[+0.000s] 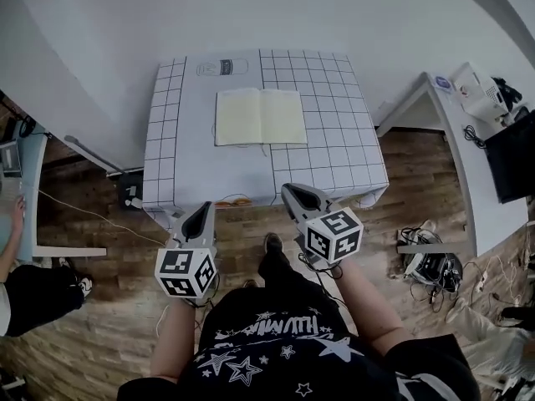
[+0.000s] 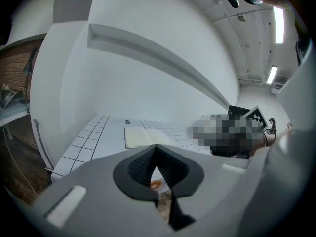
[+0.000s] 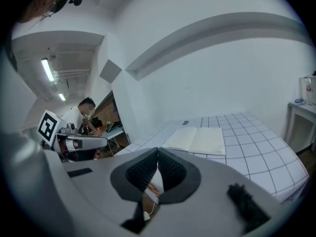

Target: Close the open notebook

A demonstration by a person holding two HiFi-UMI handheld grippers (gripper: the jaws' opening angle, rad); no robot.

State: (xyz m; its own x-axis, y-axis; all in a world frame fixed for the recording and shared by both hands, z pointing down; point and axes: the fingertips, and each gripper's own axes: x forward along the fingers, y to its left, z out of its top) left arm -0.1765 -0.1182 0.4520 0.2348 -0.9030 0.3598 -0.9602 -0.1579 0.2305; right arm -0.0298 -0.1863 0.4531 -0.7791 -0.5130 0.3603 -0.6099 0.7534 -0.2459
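The open notebook (image 1: 261,117) lies flat with its cream pages up, near the far middle of the white grid-patterned table (image 1: 167,165). It also shows in the left gripper view as the notebook (image 2: 143,136) and in the right gripper view as the notebook (image 3: 197,139). Both grippers hang short of the table's near edge, well apart from the book. My left gripper (image 1: 201,210) (image 2: 156,147) is shut, its tips touching with nothing between them. My right gripper (image 1: 290,192) (image 3: 158,150) is shut and empty too.
A side desk (image 1: 451,132) at the right carries a white device (image 1: 476,90) and a dark monitor (image 1: 510,165). Cables and gear (image 1: 426,266) lie on the wooden floor. A person (image 1: 25,291) sits at the left by another desk (image 1: 33,190).
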